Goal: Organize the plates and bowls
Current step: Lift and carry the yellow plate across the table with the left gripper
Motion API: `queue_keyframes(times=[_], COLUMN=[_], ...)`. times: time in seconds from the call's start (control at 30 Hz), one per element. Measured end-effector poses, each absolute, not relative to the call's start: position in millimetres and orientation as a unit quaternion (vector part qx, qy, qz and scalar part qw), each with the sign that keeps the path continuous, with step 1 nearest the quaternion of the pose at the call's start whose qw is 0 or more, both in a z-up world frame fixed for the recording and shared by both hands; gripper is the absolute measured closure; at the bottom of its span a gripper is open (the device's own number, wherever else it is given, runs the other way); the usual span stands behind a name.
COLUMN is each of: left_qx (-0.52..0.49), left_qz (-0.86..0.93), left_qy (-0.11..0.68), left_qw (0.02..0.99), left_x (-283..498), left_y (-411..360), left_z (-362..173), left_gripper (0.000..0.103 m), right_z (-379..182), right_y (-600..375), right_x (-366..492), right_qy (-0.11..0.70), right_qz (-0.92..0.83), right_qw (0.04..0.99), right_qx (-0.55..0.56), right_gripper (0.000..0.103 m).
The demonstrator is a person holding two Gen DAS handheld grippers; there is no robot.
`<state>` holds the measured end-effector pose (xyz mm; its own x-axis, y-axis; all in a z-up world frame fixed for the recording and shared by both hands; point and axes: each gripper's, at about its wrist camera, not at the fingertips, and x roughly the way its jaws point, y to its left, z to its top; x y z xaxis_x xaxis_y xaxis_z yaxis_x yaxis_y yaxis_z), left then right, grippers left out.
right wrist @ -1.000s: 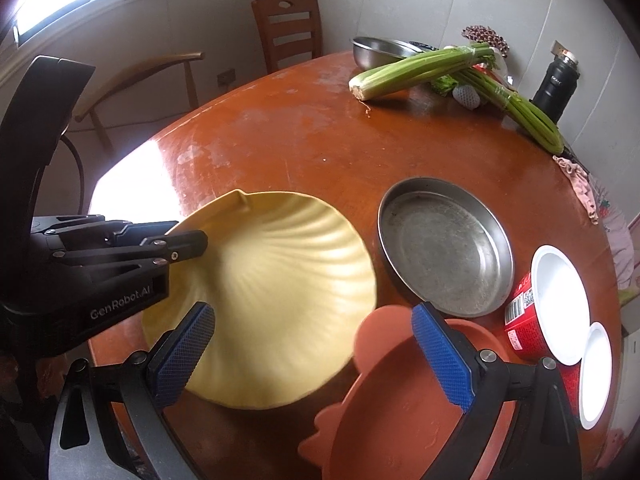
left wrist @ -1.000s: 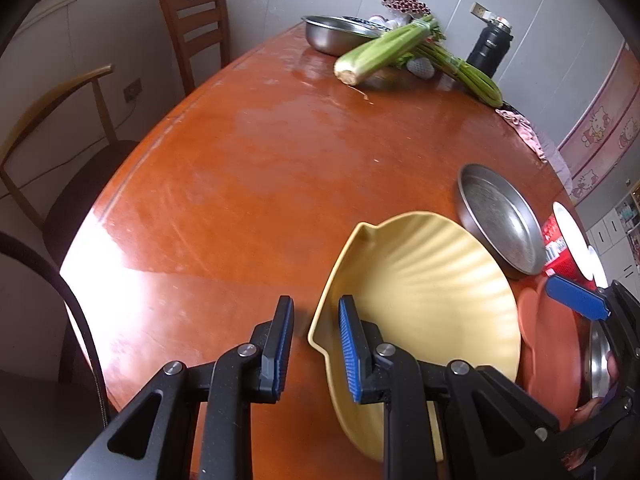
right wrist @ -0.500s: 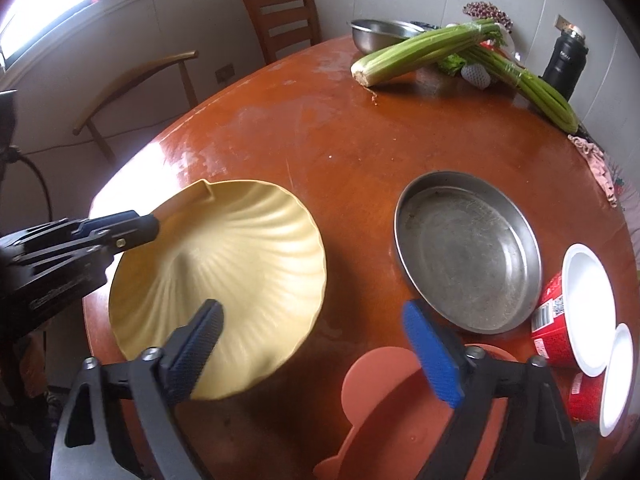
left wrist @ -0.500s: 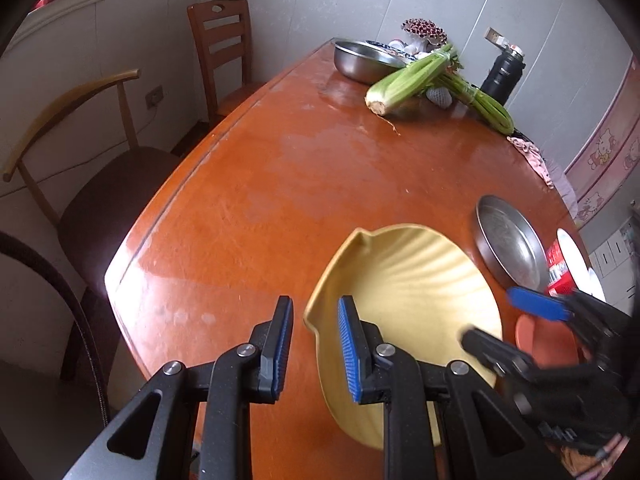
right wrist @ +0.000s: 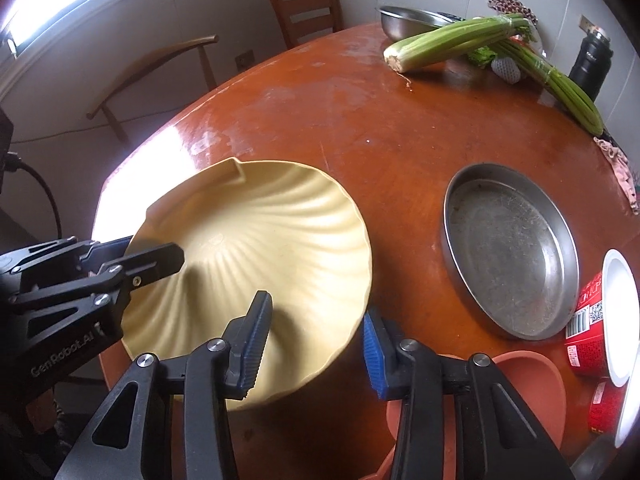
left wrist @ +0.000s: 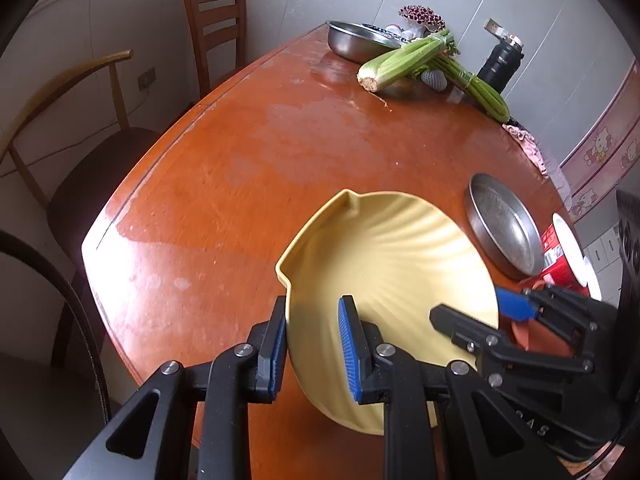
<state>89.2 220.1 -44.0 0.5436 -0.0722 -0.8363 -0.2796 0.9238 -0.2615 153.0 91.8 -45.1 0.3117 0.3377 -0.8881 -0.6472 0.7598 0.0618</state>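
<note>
A yellow shell-shaped plate [left wrist: 392, 264] is held tilted above the brown table [left wrist: 240, 160]. My left gripper [left wrist: 312, 344] is shut on the plate's near left rim. My right gripper [right wrist: 314, 344] straddles the plate's right rim [right wrist: 280, 248], its jaws partly closed with a gap still showing at the pads. The right gripper also shows in the left wrist view [left wrist: 480, 312]. A round steel pan [right wrist: 508, 252] lies on the table to the right. An orange plate [right wrist: 532, 384] lies under the right gripper.
Red instant-noodle cups with white lids [right wrist: 600, 312] stand at the right edge. Celery [right wrist: 460, 40], a steel bowl [right wrist: 412, 20] and a black flask [right wrist: 592, 60] sit at the far end. Wooden chairs [left wrist: 216, 28] stand left of the table.
The yellow plate has risen off the table and tilted in my left gripper. My right gripper has moved left over the plate's right rim and its jaws have narrowed.
</note>
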Motion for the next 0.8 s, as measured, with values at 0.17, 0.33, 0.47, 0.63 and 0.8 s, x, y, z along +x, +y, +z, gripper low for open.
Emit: queue_keyframes(times=[0.17,0.33,0.47,0.63,0.8], left_qx=[-0.179,-0.161,-0.142,-0.130,-0.127], left_qz=[0.065,0.069,0.072,0.066,0.064], left_qy=[0.468,0.459,0.457,0.458,0.472], left_qw=[0.863,0.871,0.875,0.877,0.870], left_x=[97,109,124,141,156], left_y=[223,226,226,228,231], left_z=[-37,-27,-23,-24,-35], left_gripper=[0.079,0.079,0.079,0.079,0.079], right_z=[-40,-33,-28,-24,-31], right_y=[92,91,90,89,90], right_x=[154,158,165,178,187], right_qy=[0.498,0.495,0.492,0.489,0.501], right_qz=[0.310,0.304,0.295,0.283,0.274], right_qw=[0.797,0.805,0.814,0.822,0.819], right_qx=[-0.144,-0.118,-0.096,-0.072,-0.055], right_gripper=[0.058,0.058,0.058,0.058,0.058])
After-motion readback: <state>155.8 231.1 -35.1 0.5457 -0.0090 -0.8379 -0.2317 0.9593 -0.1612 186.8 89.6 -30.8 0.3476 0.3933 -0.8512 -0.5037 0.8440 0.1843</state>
